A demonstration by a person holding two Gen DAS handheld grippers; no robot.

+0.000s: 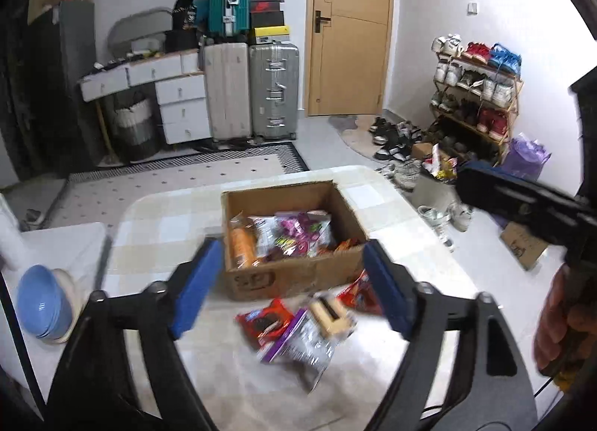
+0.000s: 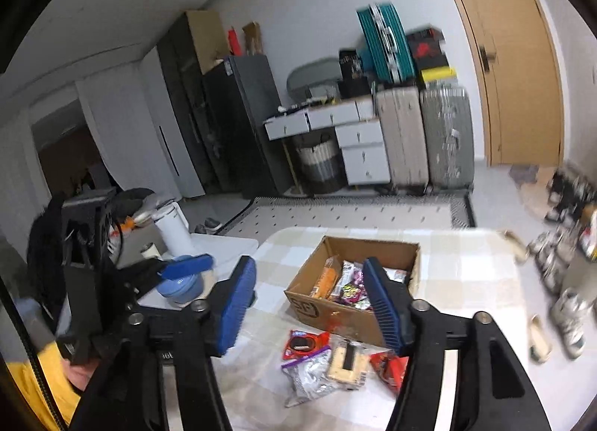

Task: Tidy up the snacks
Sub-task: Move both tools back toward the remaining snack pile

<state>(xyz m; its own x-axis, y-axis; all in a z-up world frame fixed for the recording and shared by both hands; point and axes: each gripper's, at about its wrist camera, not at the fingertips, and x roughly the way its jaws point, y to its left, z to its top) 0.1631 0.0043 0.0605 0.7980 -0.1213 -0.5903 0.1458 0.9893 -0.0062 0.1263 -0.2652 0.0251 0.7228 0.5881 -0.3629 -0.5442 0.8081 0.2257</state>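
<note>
Both claws are up off the worktop (image 1: 403, 207), which has a pale checked cover.

Left claw (image 1: 294, 285): jaws stand wide, blue pads apart, nothing between them. It hangs above the near edge of the cardboard box (image 1: 294, 274) and the loose packets in front of it.

Right claw (image 2: 309, 304): jaws parted to a middling gap, nothing gripped. I see it also from the left wrist view, as a dark body at the right edge (image 1: 522, 203), with a hand (image 1: 559, 323) on its grip.

Snacks: the box sits open near the middle of the worktop. Inside I can make out an orange packet (image 1: 242, 244) at the left, a purple-and-green packet (image 1: 298, 237) in the middle, and more wrappers beside them, too blurred to read.

Still outside the box, on the worktop just in front of it: a red packet with dark biscuits (image 1: 265, 319), a clear bag with a purple strip (image 1: 302, 345), a pale wafer pack (image 1: 332, 313) lying partly on that bag, and a second red packet (image 1: 358, 293) to the right, close against the box front.

A stack of blue bowls (image 1: 44, 304) stands on a lower white surface to the left.
</note>
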